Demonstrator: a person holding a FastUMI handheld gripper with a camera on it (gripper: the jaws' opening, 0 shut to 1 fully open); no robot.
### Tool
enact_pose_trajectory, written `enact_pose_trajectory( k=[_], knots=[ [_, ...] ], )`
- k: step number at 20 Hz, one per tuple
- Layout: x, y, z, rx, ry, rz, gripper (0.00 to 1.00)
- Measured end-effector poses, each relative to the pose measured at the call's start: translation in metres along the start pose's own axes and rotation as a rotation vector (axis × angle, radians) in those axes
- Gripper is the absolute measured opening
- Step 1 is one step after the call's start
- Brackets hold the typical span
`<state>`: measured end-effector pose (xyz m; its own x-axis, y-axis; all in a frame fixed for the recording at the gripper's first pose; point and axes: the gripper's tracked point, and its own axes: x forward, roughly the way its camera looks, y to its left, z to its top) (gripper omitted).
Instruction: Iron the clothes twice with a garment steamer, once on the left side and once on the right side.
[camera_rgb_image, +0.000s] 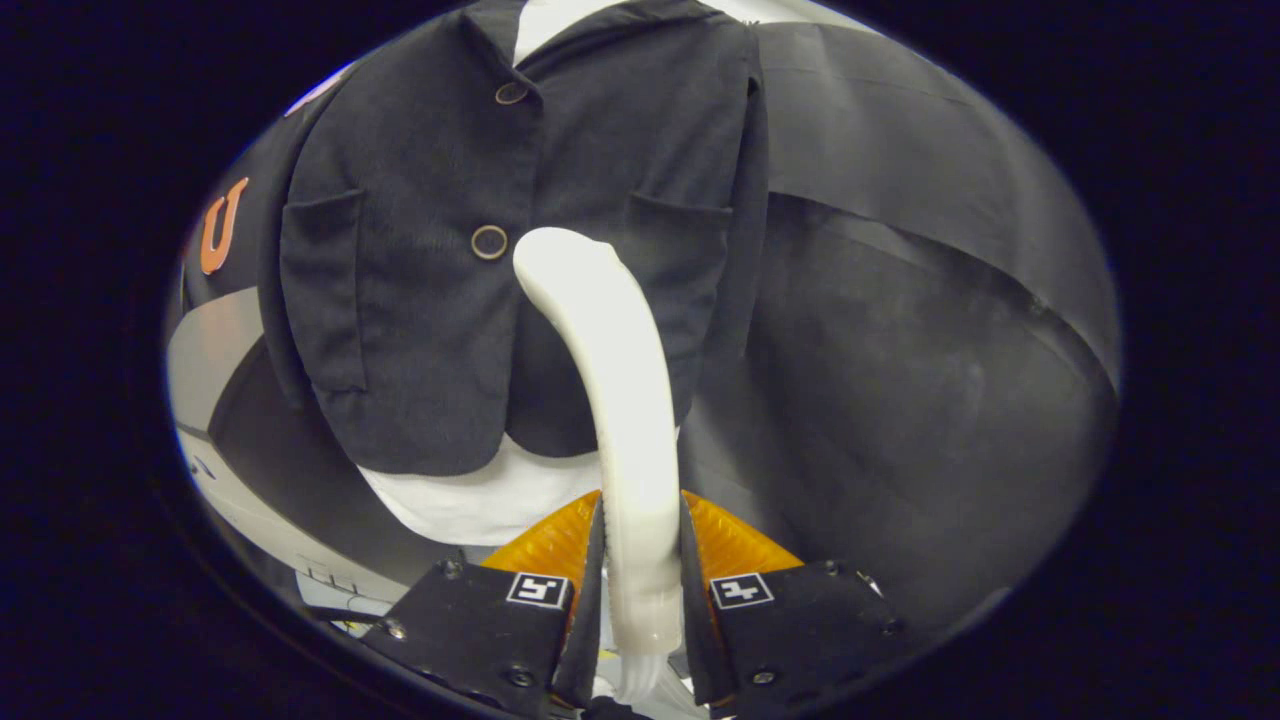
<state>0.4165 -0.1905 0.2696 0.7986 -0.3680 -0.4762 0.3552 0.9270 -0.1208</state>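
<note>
Steamer (615, 400) handle, pale and long, stands between the claw's (640, 560) two fingers — both press on its lower end. Its long axis runs away from the claw and upward, curving left at the tip, which points at the dark jacket (430, 300) just beside the lower button (489, 242). White garment (480, 495) shows under the jacket's hem — dark cloth hangs behind.

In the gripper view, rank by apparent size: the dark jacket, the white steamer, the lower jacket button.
1. dark jacket, largest by far.
2. white steamer, gripped between both fingers of the gripper; it looks enlarged by nearness to the camera.
3. lower jacket button, smallest.
</note>
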Motion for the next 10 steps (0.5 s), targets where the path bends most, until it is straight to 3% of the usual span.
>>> enact_pose_trajectory(
  k=[10],
  knots=[
    [-0.0045, 0.0005, -0.0044, -0.012, 0.056, 0.071, 0.39]
  ],
)
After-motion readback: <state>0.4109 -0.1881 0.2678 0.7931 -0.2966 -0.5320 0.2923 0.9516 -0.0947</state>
